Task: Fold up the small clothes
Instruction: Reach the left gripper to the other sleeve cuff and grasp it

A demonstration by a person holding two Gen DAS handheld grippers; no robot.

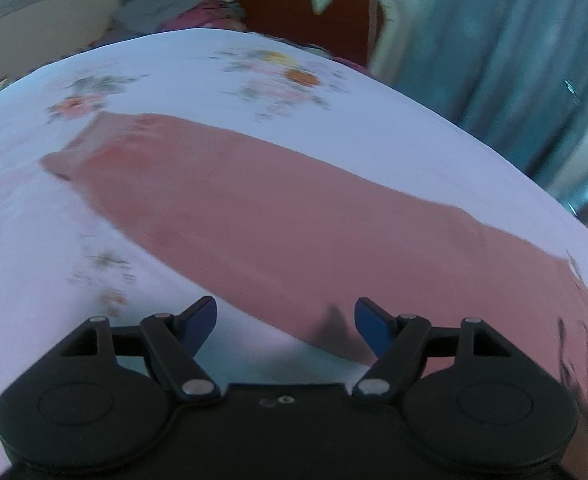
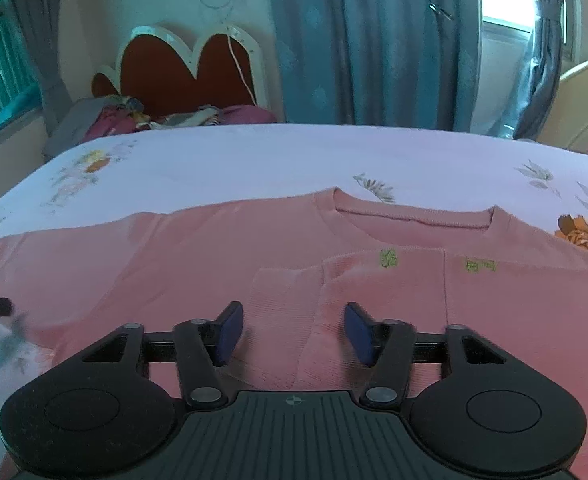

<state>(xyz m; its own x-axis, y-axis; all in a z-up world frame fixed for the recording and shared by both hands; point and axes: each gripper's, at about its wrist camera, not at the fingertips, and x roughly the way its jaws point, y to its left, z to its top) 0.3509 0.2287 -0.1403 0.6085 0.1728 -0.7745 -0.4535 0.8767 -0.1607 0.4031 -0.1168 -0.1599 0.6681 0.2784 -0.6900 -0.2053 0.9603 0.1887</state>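
Both tools empty: left tool (image 1: 285, 326) has its jaws wide apart above the long sleeve of the pink sweater (image 2: 294, 248), right tool (image 2: 291, 334) has a narrower gap, nothing pinched, hovering over the folded-in sleeve on the sweater's front. Sweater lies flat on the bed's floral sheet (image 2: 253, 156), neckline toward the far edge, left sleeve stretched out sideways. Left-wrist view is motion-blurred.

Pink ribbed knit sweater (image 2: 197, 248): soft, matt cloth
White floral bedsheet (image 2: 253, 160): smooth cloth
Black gripper housing (image 2: 294, 436): matt plastic, ridged
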